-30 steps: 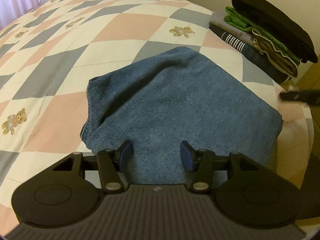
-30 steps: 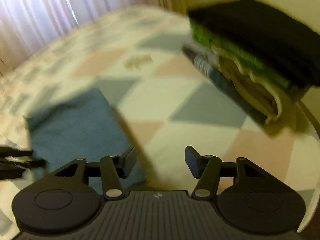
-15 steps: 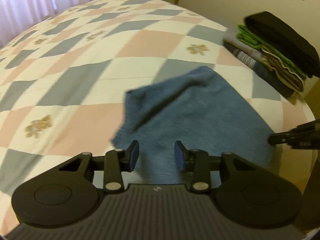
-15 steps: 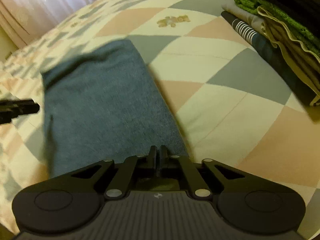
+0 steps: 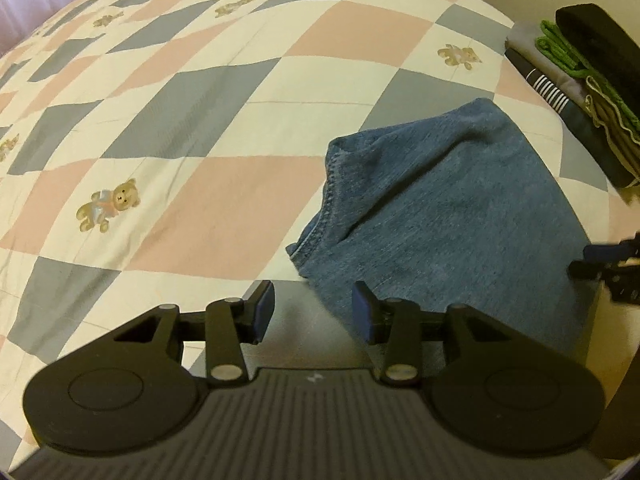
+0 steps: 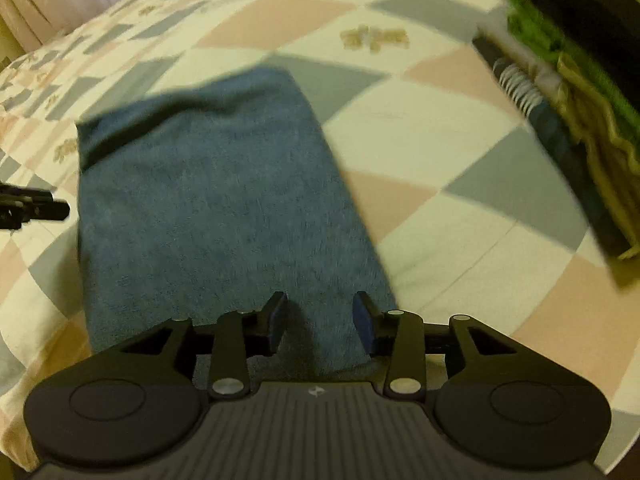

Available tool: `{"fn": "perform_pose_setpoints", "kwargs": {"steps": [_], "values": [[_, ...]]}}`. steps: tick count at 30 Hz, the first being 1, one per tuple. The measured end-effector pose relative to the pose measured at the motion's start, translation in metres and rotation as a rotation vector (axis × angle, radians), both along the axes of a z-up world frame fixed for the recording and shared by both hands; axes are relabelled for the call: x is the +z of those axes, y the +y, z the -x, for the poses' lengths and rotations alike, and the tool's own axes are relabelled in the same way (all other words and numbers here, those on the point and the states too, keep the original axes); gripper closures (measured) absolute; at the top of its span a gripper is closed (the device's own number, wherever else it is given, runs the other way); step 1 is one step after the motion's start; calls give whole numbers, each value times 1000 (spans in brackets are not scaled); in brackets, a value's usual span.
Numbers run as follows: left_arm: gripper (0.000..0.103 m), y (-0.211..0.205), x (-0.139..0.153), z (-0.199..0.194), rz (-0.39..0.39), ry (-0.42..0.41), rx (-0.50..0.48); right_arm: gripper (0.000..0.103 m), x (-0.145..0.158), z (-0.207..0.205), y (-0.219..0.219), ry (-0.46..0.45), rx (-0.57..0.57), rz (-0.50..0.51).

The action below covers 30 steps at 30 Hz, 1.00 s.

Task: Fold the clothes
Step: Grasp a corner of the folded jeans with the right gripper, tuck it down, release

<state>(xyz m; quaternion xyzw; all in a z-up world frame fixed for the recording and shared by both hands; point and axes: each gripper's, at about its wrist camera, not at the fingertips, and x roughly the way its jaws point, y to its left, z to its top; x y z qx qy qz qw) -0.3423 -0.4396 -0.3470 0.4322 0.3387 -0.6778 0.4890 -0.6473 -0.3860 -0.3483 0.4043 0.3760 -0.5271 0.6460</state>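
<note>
Left wrist view: checked bedspread (image 5: pixel 208 128) in pink, grey and cream squares, with a teddy-bear print (image 5: pixel 108 204) at the left. Left gripper (image 5: pixel 313 312) has its fingers apart with nothing between them; they hang over the bedspread, just left of the near corner of the folded blue denim garment (image 5: pixel 448 216). The garment lies flat on the bed, right of centre, with a stitched hem along its left edge and a soft ridge running toward the far corner. At the far right, near the bed's edge, sits a stack of folded clothes (image 5: pixel 580 80): black on top, then green, grey and striped dark layers. The tip of the right gripper shows at the right edge, beside the garment's right side.

Right wrist view (motion-blurred): the left gripper's tip pokes in at the left edge, beside the garment's left side. Right gripper (image 6: pixel 320 320) has its fingers spread and empty, poised at the near edge of the garment (image 6: pixel 216 200). The stack of folded clothes (image 6: pixel 572 92) is at the far right.
</note>
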Motion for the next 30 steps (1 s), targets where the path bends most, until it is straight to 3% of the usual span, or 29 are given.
{"fn": "perform_pose_setpoints", "kwargs": {"steps": [3,6,13,16,20,24,27,29,30], "values": [[66,2,7,-14,22,46,-7,63,28,0,-5,-22,-10,79],[66,4,12,-28,55,87,-6,63,47,-8,-24,-84,79,134],[66,5,5,-27,86,161,23,63,57,-83,-90,-195,562,182],[66,16,0,-16,74,192,71,64,48,-115,-113,-237,749,133],[66,30,-6,5,65,216,140,66,38,-143,-138,-224,930,86],[67,40,-12,19,77,199,216,64,25,-159,-164,-273,1017,-61],[67,42,-26,20,44,221,310,60,12,-175,-181,-306,1049,-223],[67,45,-32,20,38,232,359,64,-1,-187,-191,-308,1067,-325],[67,47,-34,20,37,239,380,77,-6,-192,-195,-302,1063,-352]]}}
